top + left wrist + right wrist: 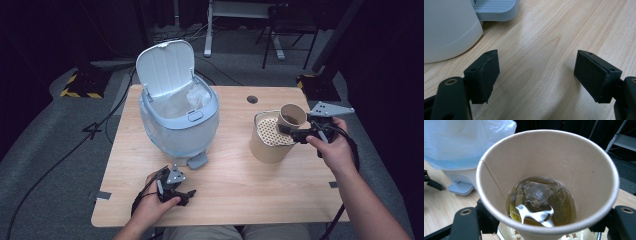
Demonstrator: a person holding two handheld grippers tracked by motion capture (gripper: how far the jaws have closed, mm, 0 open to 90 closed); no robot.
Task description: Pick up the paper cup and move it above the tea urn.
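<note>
The right gripper (300,134) clamps a thin, crushable paper cup (292,116) of tea and teabag (537,193) just above the strainer bucket (270,140); grip mid-wall, lightly and upright; the left gripper (536,75) gapes empty.

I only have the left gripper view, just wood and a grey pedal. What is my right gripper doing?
Observer: The right gripper is shut on a paper cup, held above a tan bucket with a perforated strainer.
Operator: Is the cup empty?
Observer: No. The right gripper view shows a tea bag in brown liquid at the bottom, its string running up to the rim.
Operator: And that pedal, what does it belong to?
Observer: A pale blue bin with a plastic liner.
Operator: Is the bin shut?
Observer: No, its lid stands open.
</note>
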